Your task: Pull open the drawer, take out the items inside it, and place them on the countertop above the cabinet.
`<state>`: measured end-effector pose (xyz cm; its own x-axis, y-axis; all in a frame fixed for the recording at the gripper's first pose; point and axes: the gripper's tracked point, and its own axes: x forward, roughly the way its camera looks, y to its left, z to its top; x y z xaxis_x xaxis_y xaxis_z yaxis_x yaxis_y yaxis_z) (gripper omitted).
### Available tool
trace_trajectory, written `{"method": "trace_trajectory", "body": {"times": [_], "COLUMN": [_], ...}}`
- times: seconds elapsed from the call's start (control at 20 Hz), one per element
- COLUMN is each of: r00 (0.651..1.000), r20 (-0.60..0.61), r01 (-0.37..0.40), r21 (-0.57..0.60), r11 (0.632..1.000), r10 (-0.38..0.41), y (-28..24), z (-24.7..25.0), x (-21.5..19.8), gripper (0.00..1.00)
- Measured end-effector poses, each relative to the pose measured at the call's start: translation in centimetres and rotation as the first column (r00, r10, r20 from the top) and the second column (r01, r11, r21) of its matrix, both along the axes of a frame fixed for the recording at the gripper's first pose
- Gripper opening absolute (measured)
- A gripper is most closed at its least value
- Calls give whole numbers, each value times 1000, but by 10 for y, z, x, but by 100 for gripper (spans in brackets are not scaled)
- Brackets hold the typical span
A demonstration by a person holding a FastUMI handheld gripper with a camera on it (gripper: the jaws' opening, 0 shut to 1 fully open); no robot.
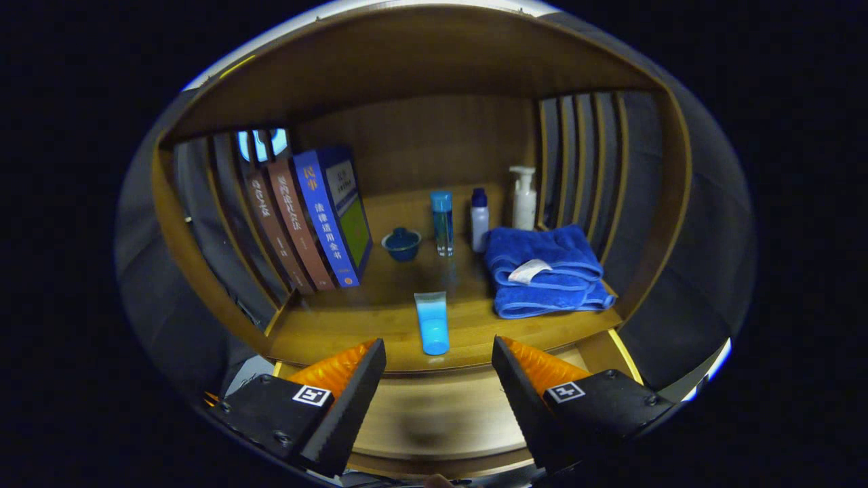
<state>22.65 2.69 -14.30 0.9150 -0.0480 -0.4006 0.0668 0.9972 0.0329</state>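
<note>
Warm brown wood fills the scene: an open drawer (434,420) lies just under the gripper (439,359), whose two fingers stand spread wide apart, gripping nothing. The part of the drawer floor in view between them is bare wood. Its front edge runs across just below the fingers.

Just ahead of the fingertips runs the front edge of the countertop (325,325). A light blue tube (432,322) lies there on its side, cap toward the gripper, centred on the gap between the fingers and apart from both. Bare wood lies on either side of it, wider on the left.

Beyond on the right, a folded blue towel (542,271) rests close to the slatted right wall (583,169), with a small white tag (529,271) on top. On the left, a row of books (319,217) leans toward the slatted left wall; the nearest has a blue spine with white and orange characters, too small to read surely.

Farther back, between books and towel, stand a small dark blue lidded cup (401,243), a slim clear blue bottle (442,221), a small white bottle with a dark blue cap (479,219) and a white pump bottle (523,196), this last behind the towel near the back panel (413,142). A wooden top shelf (407,61) arches over the nook.
</note>
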Motion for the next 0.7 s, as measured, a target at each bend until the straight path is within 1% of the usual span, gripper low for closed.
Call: {"method": "trace_trajectory", "body": {"times": [0.15,0.35,0.55,0.7], "r00": [988,946,919,890], "r20": [150,312,378,439], "r01": [-33,-81,-82,-79], "r21": [-32,-46,-99,-123], "r11": [999,996,992,989], "r10": [37,92,113,126], "y": [3,12,12,13], "z": [16,26,15,5], "x": [-39,-91,-130,-158], "gripper": [99,99,99,99]}}
